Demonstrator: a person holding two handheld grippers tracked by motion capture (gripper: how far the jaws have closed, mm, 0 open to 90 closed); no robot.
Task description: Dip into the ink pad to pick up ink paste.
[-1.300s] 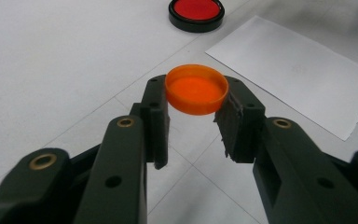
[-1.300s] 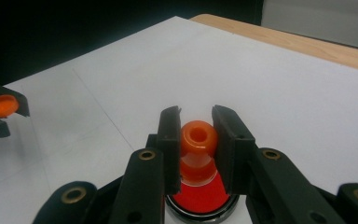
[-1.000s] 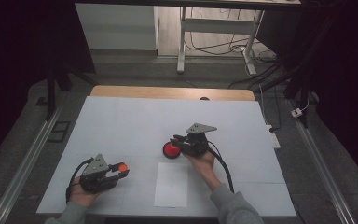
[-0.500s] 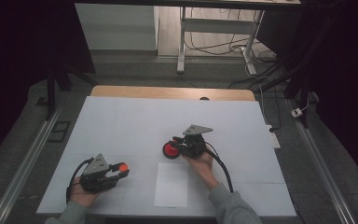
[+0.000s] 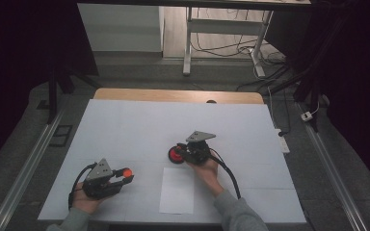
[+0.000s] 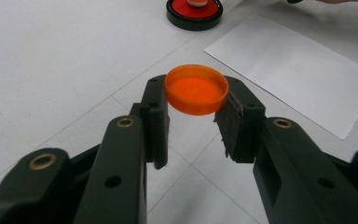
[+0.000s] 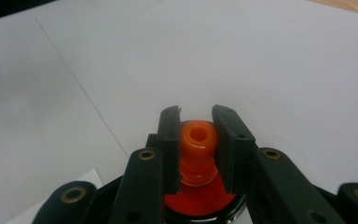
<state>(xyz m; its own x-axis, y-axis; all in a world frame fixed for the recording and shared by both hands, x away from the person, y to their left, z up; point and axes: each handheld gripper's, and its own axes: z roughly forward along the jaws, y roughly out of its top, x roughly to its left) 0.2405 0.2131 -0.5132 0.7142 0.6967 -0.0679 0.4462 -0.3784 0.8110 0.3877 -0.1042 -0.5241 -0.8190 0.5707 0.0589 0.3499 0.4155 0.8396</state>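
My left gripper (image 5: 125, 175) is at the near left of the table, shut on a shallow orange cap (image 5: 127, 172) that it holds by the rim, hollow side up (image 6: 196, 89), just above the white surface. Near the table's middle, my right gripper (image 5: 180, 154) is shut on the orange knob (image 7: 197, 139) of a small piece standing on a round red pad in a black case (image 5: 176, 155). The knob has a hole in its top. The same red pad (image 6: 195, 10) lies ahead of the left gripper (image 6: 196, 100).
A white sheet of paper (image 5: 177, 190) lies near the front edge between my two hands. The white table top (image 5: 125, 125) has thin seam lines, and a wooden strip (image 5: 173, 95) runs along its far edge. Dark floor and cables lie beyond.
My right gripper has shifted very slightly left and toward me with the knob in its jaws. The left gripper and the cap have stayed in place.
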